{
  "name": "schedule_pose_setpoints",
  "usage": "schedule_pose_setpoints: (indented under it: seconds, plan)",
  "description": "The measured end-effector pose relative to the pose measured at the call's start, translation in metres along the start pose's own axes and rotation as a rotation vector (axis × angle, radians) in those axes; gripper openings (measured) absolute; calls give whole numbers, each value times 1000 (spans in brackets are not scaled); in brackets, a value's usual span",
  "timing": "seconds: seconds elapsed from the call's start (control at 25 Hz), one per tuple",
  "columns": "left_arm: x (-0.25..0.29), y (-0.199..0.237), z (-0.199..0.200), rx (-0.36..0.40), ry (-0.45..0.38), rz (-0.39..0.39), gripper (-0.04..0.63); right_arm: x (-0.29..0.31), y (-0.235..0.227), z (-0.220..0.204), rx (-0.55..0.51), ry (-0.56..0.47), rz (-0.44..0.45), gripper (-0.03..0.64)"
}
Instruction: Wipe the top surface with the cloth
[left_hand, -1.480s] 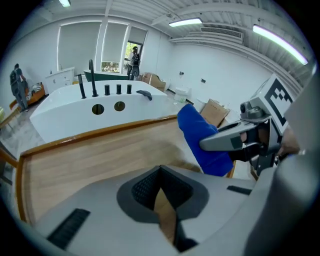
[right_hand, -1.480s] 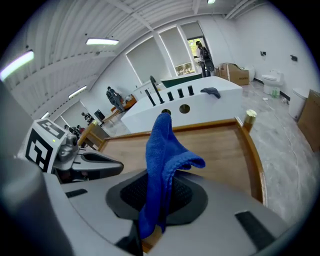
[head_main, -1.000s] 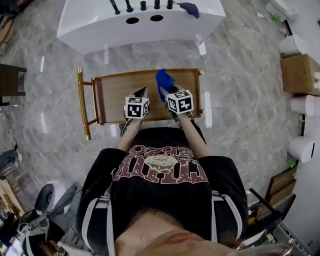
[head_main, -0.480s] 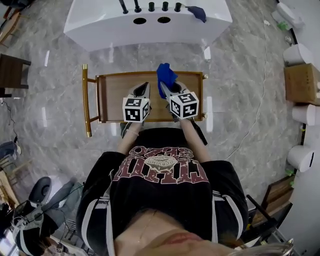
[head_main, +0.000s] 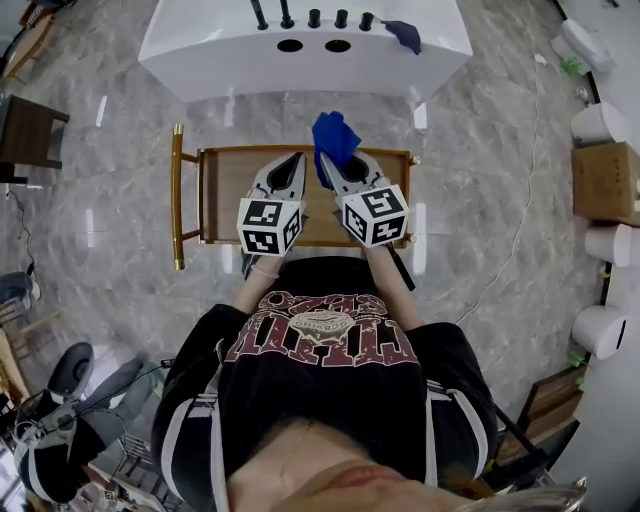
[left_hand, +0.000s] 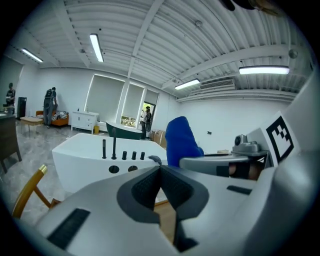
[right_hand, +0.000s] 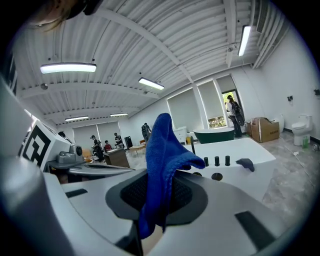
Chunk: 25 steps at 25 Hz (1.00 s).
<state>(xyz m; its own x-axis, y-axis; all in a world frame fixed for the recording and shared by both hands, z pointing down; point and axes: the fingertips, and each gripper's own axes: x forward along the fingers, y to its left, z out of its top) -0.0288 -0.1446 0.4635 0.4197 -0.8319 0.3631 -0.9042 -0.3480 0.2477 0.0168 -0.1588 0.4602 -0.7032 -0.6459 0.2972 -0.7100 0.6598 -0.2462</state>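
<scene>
Cloth (right_hand: 161, 165), blue, pinched upright in the closed jaws of the right gripper (head_main: 327, 165), over the far edge of the wooden trolley top (head_main: 232, 195), left gripper (left_hand: 161, 174) alongside, jaws together on nothing, white bathtub (head_main: 215, 55) beyond, dark rag (head_main: 405, 35) on its rim.

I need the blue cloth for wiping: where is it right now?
The cloth is pinched in the right gripper, held over the cart's far edge at the head view's centre, just right of the left gripper.
</scene>
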Motion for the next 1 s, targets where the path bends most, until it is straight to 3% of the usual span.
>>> schedule_pose_setpoints:
  seconds: [0.48, 1.0]
  plan:
    - [-36, -4, 73, 18, -188, 19, 48, -12, 28, 68, -103, -126, 43, 80]
    - [-61, -9, 114, 83, -309, 57, 48, -19, 49, 106, -185, -198, 67, 80]
